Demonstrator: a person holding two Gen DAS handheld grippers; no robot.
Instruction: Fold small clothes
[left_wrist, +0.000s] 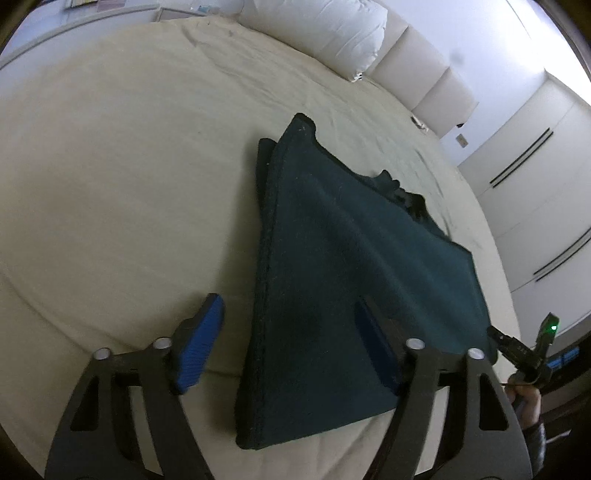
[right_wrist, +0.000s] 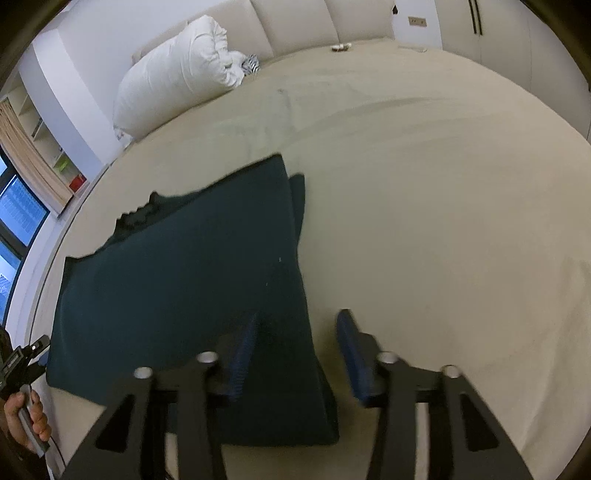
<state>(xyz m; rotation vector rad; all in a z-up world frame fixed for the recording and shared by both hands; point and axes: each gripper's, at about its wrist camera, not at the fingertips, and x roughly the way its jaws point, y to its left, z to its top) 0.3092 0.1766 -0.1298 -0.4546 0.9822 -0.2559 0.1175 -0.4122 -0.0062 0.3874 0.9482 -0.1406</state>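
We see the dark green knitted garment lying part-folded on the cream bed. Left gripper and right gripper both hang apart above its edges, empty. Next, we judge, comes regrasping for another fold.

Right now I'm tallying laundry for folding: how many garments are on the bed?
1. A dark green garment lies partly folded mid-bed, just ahead of both grippers. A striped scrap beside the pillow may be another; too small to tell.
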